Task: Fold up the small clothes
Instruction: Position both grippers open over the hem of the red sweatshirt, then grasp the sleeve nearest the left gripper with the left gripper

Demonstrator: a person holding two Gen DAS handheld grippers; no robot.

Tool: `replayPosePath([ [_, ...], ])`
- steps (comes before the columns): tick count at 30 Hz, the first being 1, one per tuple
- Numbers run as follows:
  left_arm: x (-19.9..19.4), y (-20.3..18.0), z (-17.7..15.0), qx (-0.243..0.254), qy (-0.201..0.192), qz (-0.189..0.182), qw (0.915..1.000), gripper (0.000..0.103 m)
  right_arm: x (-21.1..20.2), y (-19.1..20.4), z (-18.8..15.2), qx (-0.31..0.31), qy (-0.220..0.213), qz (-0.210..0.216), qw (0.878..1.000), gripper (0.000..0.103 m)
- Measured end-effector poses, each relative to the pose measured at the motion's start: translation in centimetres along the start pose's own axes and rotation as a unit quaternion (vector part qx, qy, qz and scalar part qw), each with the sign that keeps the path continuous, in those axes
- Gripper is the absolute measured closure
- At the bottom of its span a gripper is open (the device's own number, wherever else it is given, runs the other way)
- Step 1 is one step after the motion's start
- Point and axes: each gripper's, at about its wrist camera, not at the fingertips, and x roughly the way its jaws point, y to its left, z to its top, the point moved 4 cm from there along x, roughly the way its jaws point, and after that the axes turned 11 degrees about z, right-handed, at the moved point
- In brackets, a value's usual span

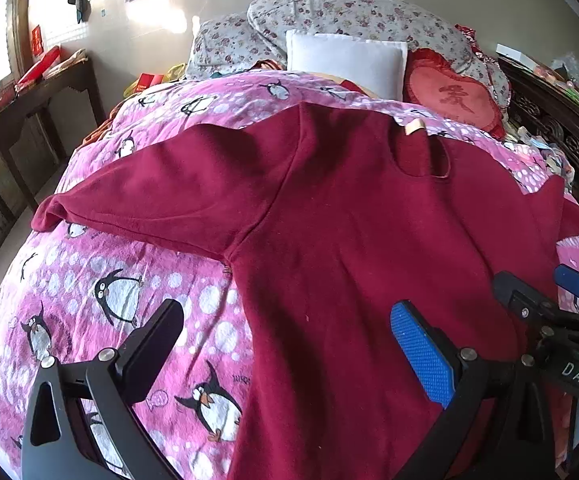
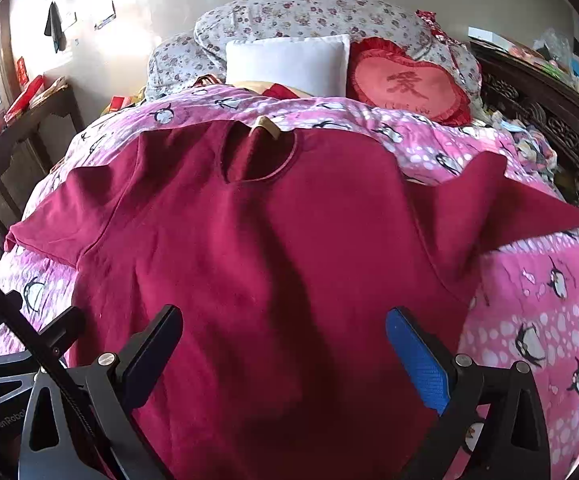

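Note:
A dark red long-sleeved top [image 1: 353, 232] lies spread flat on a pink penguin-print quilt [image 1: 89, 288], neck opening [image 1: 421, 156] toward the pillows, both sleeves stretched sideways. It also shows in the right wrist view [image 2: 257, 264]. My left gripper [image 1: 287, 316] is open and empty, hovering over the top's lower left edge. My right gripper [image 2: 283, 322] is open and empty above the top's lower middle; it also shows at the right edge of the left wrist view [image 1: 537, 292]. The top's hem is hidden below both views.
The quilt [image 2: 537, 312] covers a bed. A white pillow [image 1: 345, 62], a red heart cushion [image 1: 453, 94] and floral bedding [image 1: 353, 12] lie at the head. A dark wooden side table [image 1: 29, 120] stands left. A carved wooden bed frame [image 2: 549, 120] with clutter runs along the right.

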Motion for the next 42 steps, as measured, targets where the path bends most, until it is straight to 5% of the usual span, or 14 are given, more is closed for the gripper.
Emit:
replayPosePath([
  [7,1.3,3.8,1.1,-0.028,0.009,0.001,0.9996,0.0,2.5,2.4,1.6,-0.018,0.002,0.024,1.0,0.0],
  [9,2.0,6.1,1.5,-0.045,0.016,0.008,0.9988,0.0,3.3,3.8,2.1,-0.039,-0.002,0.038,0.998,0.002],
  [11,2.9,9.2,2.1,-0.074,0.022,0.025,0.9967,0.0,4.2,5.1,2.4,-0.059,0.0,0.052,0.997,0.014],
  [15,4.7,15.5,3.0,-0.136,0.032,0.06,0.9885,0.0,6.5,7.4,3.2,-0.078,0.012,0.07,0.994,0.015],
  [21,8.3,24.2,4.1,-0.218,0.048,0.114,0.968,0.0,8.8,7.9,4.7,-0.096,0.004,0.043,0.994,0.015],
  [24,10.8,27.8,3.7,-0.27,0.072,0.109,0.9539,0.0,9.5,7.3,4.8,-0.09,0.013,0.046,0.995,0.015],
  [30,14.8,32.4,2.5,-0.414,0.104,0.084,0.9003,0.0,10.2,7.1,4.0,-0.089,0.03,0.056,0.994,0.014],
  [36,16.9,32.1,4.6,-0.42,0.1,0.062,0.8997,0.002,10.6,7.7,3.7,-0.095,0.037,0.065,0.993,0.014],
  [37,17.1,32.0,4.8,-0.426,0.098,0.051,0.8979,0.006,10.6,7.7,3.8,-0.095,0.038,0.065,0.993,0.014],
  [39,17.2,32.3,4.8,-0.443,0.102,0.03,0.8902,0.03,10.5,7.6,3.8,-0.094,0.039,0.066,0.993,0.014],
  [42,16.4,32.9,4.5,-0.464,0.091,0.015,0.881,0.028,9.9,7.4,3.9,-0.089,0.037,0.069,0.993,0.014],
])
